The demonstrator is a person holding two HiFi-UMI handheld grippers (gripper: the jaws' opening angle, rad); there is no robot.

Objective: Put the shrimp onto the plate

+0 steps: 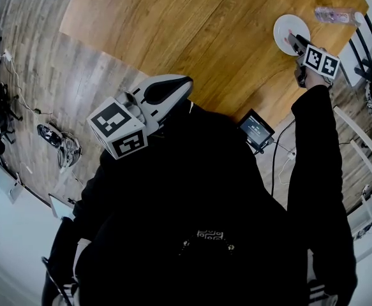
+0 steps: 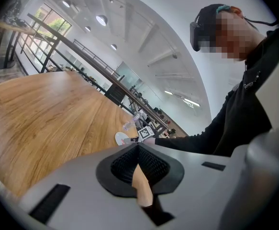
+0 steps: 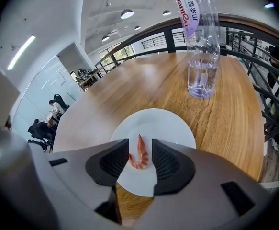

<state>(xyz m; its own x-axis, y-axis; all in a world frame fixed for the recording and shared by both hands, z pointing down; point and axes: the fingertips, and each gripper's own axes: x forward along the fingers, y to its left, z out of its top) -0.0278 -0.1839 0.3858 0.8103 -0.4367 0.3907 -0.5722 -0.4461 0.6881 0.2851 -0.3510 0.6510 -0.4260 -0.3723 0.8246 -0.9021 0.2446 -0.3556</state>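
Between the dark ribbed pads [image 3: 116,161] of the right gripper [image 3: 140,143] a small curled shrimp [image 3: 139,155] is seen. It is orange-pink with paler bands, its tail pointed away and its near end hooked to the left. The jaws are held well apart on either side of it. A sliver of white appears to separate each pad from the shrimp, though the left gap is too thin to be sure of.

The shrimp is laid on a round white plate [image 3: 170,126], in its near half. The plate is set on a wide light-brown wooden table [image 3: 144,87]. Beyond the plate and well apart from it, a clear plastic water bottle with a white label printed in red [image 3: 200,56] is stood upright, partly filled.

The left gripper [image 2: 138,147] is held well away from the plate, by the person's chest, with its jaws closed tip to tip.
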